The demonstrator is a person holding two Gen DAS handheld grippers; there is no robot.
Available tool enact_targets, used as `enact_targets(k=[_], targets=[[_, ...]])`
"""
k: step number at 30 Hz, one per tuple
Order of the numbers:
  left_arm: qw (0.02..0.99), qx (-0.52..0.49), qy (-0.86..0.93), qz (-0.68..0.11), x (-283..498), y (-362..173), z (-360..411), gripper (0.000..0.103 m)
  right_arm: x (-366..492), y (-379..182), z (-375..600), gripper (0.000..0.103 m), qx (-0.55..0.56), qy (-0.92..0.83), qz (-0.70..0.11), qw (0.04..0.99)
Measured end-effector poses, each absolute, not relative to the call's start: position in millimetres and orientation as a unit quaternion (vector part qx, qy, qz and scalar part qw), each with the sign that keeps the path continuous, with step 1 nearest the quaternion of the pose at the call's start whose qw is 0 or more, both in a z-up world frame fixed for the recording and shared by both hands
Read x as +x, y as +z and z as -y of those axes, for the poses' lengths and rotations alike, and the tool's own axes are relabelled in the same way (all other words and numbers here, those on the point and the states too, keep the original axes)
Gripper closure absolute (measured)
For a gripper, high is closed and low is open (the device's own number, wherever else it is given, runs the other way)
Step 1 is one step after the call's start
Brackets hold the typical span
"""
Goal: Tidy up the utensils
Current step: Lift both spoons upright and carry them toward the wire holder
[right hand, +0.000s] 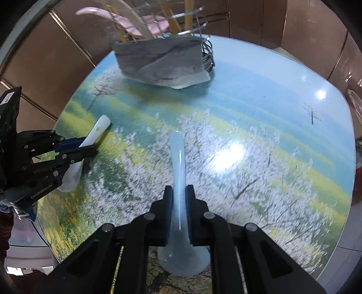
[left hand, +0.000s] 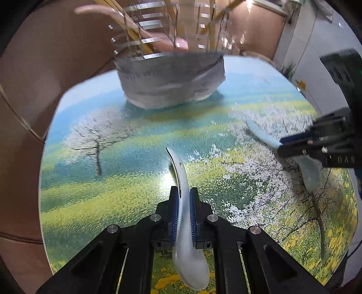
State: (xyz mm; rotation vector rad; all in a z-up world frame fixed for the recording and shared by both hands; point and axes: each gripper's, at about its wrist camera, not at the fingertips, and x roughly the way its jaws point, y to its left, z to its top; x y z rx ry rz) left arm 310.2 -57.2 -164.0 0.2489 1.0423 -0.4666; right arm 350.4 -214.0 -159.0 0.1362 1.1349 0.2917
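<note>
My left gripper (left hand: 183, 199) is shut on a white ceramic spoon (left hand: 184, 217), handle pointing forward, held above the table; it also shows in the right wrist view (right hand: 95, 134), where the left gripper (right hand: 87, 147) is at the left. My right gripper (right hand: 179, 196) is shut on a pale blue ceramic spoon (right hand: 178, 181), handle forward; in the left wrist view that spoon (left hand: 262, 134) and the right gripper (left hand: 282, 147) are at the right. A wire utensil holder (left hand: 172, 74) wrapped in grey paper stands at the far side and holds a pink spoon (right hand: 131, 22) and chopsticks (right hand: 174, 20).
The round table (right hand: 260, 101) has a glossy landscape print of trees and meadows. Brown panelled walls (right hand: 56, 56) stand behind it. A white cabinet (left hand: 312, 40) is at the far right in the left wrist view.
</note>
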Motion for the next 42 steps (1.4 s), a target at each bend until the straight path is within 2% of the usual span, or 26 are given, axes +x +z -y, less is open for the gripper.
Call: enact_targets(k=[3,17,42], targets=[[0.854,0.100,-0.211,-0.465,297.8,-149.3,48.5,0.098,332.1,-151.2,216.1,0.093,0.076,0.141,-0.505,0.848],[0.891,0.044,-0.188,-0.410,238.0,-110.0,42.7,0.098,227.9,-105.2,223.7,0.093,0.107,0.136,-0.379,0.909],[0.949,0.051,-0.155,-0.270,128.8,-5.2,39.2,0.098,115.4,6.1,188.0,0.093,0.091,0.140,-0.228,0.959]])
